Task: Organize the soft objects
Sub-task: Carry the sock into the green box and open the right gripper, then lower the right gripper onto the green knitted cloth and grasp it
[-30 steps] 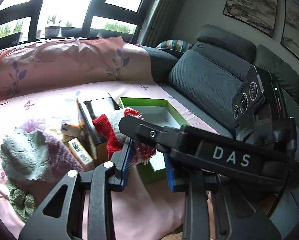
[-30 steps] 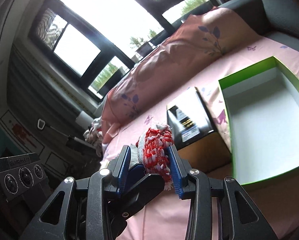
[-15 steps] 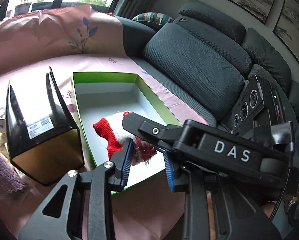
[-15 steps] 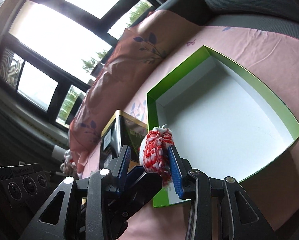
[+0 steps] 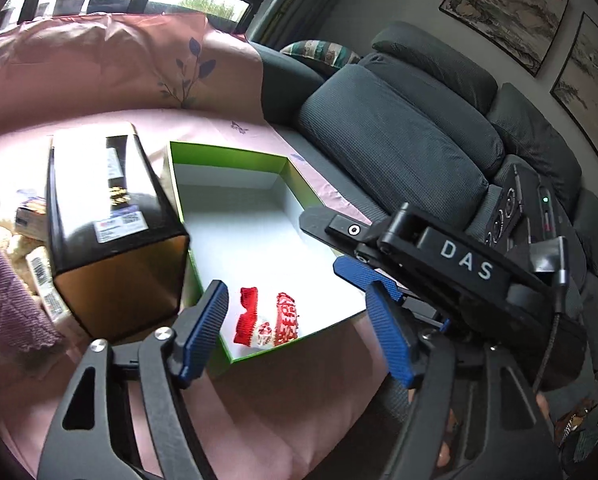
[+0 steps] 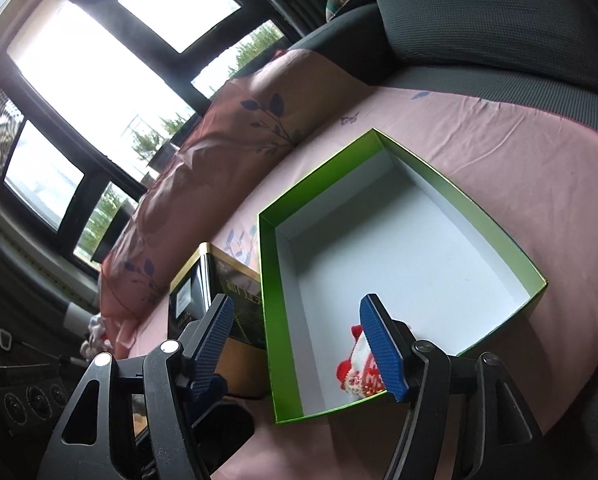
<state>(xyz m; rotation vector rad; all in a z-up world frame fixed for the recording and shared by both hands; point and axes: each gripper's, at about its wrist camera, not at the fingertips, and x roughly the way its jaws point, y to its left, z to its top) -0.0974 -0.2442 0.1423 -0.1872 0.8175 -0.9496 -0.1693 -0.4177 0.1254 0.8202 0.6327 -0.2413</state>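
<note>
A small red and white knitted piece (image 5: 267, 322) lies loose on the white floor of the green box (image 5: 227, 157), in its near corner. My left gripper (image 5: 299, 328) hovers above it; its jaws are opening and nothing touches the blue pads. The right gripper (image 6: 303, 344) is opening too, over the same corner of the green box (image 6: 495, 224). The knitted piece (image 6: 357, 372) shows just behind its right pad, free of it. In the left wrist view the right gripper's black body crosses at the right.
A black and gold carton (image 5: 111, 224) stands against the box's left side. Knitted purple cloth (image 5: 3, 292) and small packets lie further left on the pink floral sheet (image 5: 111, 64). Dark grey sofa cushions (image 5: 399, 128) rise to the right of the box.
Both grippers were shut on the knitted piece above the box. Their jaws have spread apart, and the piece has dropped onto the box floor.
</note>
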